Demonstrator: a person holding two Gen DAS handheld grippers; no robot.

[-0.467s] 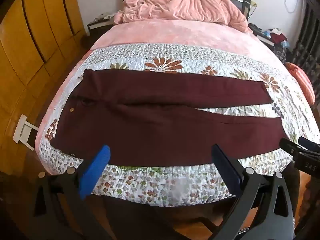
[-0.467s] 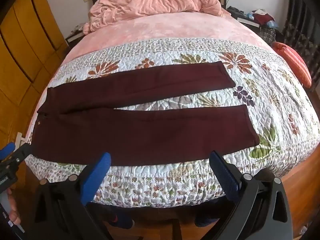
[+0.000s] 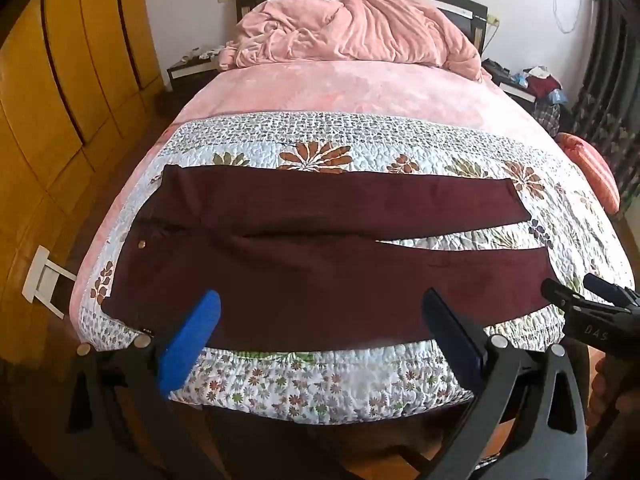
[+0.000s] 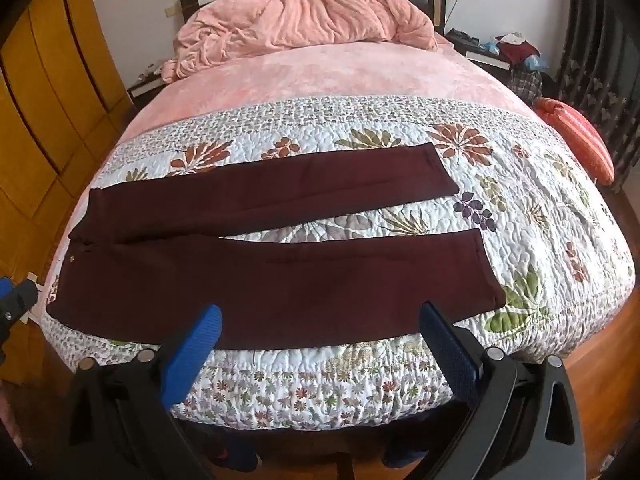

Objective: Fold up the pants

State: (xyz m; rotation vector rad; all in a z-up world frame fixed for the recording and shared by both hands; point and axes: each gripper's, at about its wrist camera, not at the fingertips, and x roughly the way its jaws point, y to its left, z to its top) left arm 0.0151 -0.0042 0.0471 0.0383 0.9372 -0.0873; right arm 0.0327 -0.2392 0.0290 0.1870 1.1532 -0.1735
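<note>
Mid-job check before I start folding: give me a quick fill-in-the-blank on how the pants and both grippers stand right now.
1. The pants lie spread flat on the ____ quilt.
2. The two pant legs lie ____, with a strip of quilt showing between them.
3. The left gripper and the right gripper both stand ____, with nothing between the fingers.
4. The blanket bunched by the headboard is ____.

Missing words: floral; apart; open; pink

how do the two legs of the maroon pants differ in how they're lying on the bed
The far leg lies nearer the pink blanket; the near leg runs along the bed's front edge, by both open grippers. The near leg's hem reaches further right than the far leg's. A wedge of floral quilt shows between them, widening toward the hems. Both lie flat, unfolded, and join at the waist on the left.
</note>
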